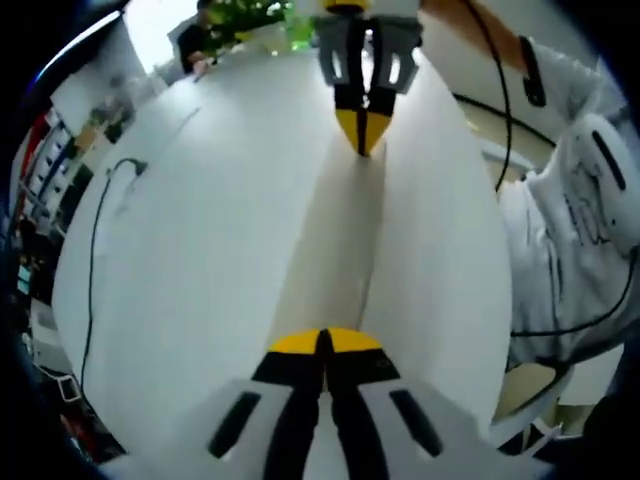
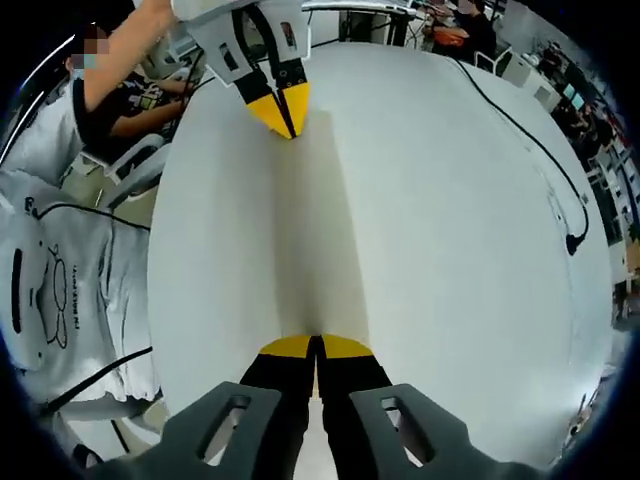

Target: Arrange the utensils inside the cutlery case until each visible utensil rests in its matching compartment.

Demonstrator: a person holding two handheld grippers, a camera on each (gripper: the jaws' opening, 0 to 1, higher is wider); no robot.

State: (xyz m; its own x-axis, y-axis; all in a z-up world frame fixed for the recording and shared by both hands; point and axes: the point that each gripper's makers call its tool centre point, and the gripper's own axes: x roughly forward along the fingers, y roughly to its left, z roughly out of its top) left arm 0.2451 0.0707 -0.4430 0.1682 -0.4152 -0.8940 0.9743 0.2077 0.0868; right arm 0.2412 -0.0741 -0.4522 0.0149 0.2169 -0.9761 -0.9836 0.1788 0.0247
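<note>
Grippers face each other over the white worktop [image 1: 200,260]: left gripper [image 1: 325,342] and right gripper [image 2: 316,346] both closed, holding nothing. Cutlery case and utensils unseen; progress cannot be judged.

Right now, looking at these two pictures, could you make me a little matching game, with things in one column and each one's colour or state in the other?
Things:
1. table
2. cable lying on the table
3. fingertips of the left hand-held gripper
4. right hand-held gripper

Colour or state:
A. jaws shut together, holding nothing
B. white
C. yellow
D. black

Pairs: 1-B, 2-D, 3-C, 4-A
</note>
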